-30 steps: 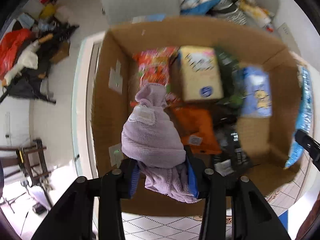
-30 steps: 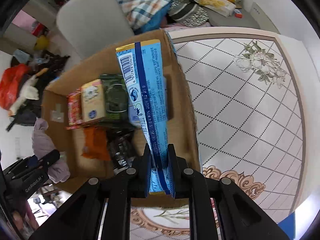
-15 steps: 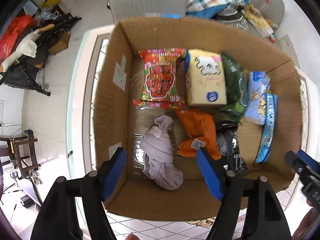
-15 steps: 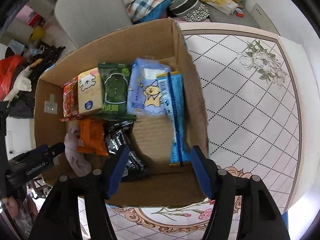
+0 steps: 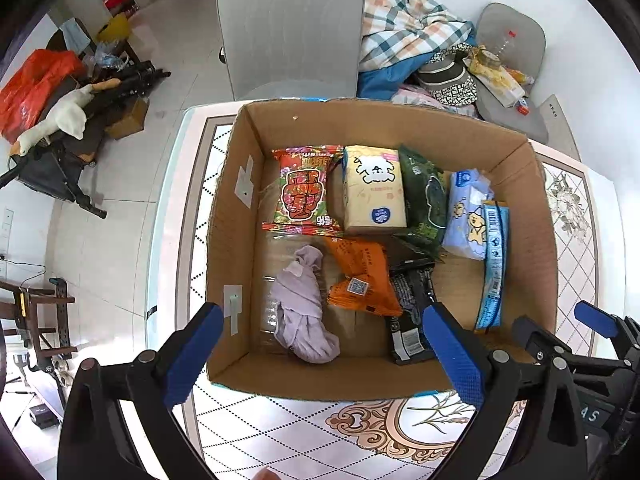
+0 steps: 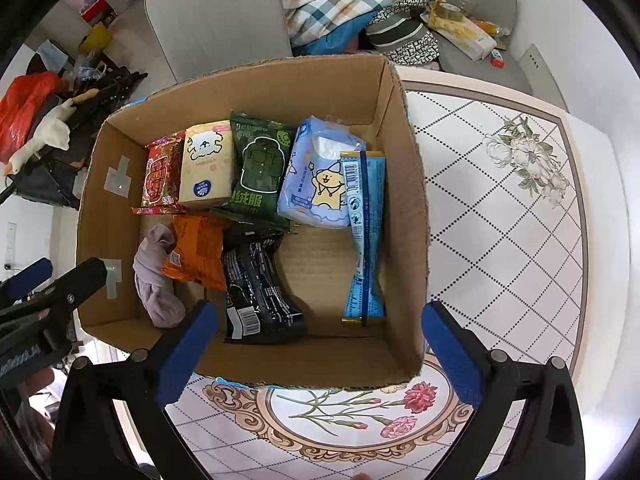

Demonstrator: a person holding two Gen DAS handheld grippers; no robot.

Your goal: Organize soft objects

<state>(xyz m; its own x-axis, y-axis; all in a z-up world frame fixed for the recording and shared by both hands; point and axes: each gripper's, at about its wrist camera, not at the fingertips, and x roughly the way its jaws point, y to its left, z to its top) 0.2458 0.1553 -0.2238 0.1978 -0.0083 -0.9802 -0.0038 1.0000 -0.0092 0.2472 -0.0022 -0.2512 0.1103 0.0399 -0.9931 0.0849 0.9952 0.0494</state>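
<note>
An open cardboard box (image 5: pixel 236 216) (image 6: pixel 404 184) stands on the patterned table. Inside lie a lilac cloth (image 5: pixel 302 308) (image 6: pixel 154 276), a long blue packet (image 5: pixel 493 268) (image 6: pixel 364 232), an orange pack (image 5: pixel 360 280), a black pack (image 6: pixel 256 284), a red snack bag (image 5: pixel 306 192), a cream tissue pack (image 5: pixel 374 190), a green pack (image 6: pixel 258 164) and a pale blue tissue pack (image 6: pixel 320 180). My left gripper (image 5: pixel 320 356) is open and empty above the box's near edge. My right gripper (image 6: pixel 320 352) is open and empty above the near edge too.
A grey chair (image 5: pixel 288 28) stands behind the box. A plaid blanket (image 5: pixel 404 32) and clutter lie on a second chair (image 5: pixel 508 36). A red bag (image 5: pixel 32 84) and a goose toy (image 5: pixel 60 114) lie on the floor at left. The table (image 6: pixel 500 200) extends right.
Both grippers opened and let go: the lilac cloth dropped into the box's near left, the blue packet along its right wall. Both grippers then pulled back and up.
</note>
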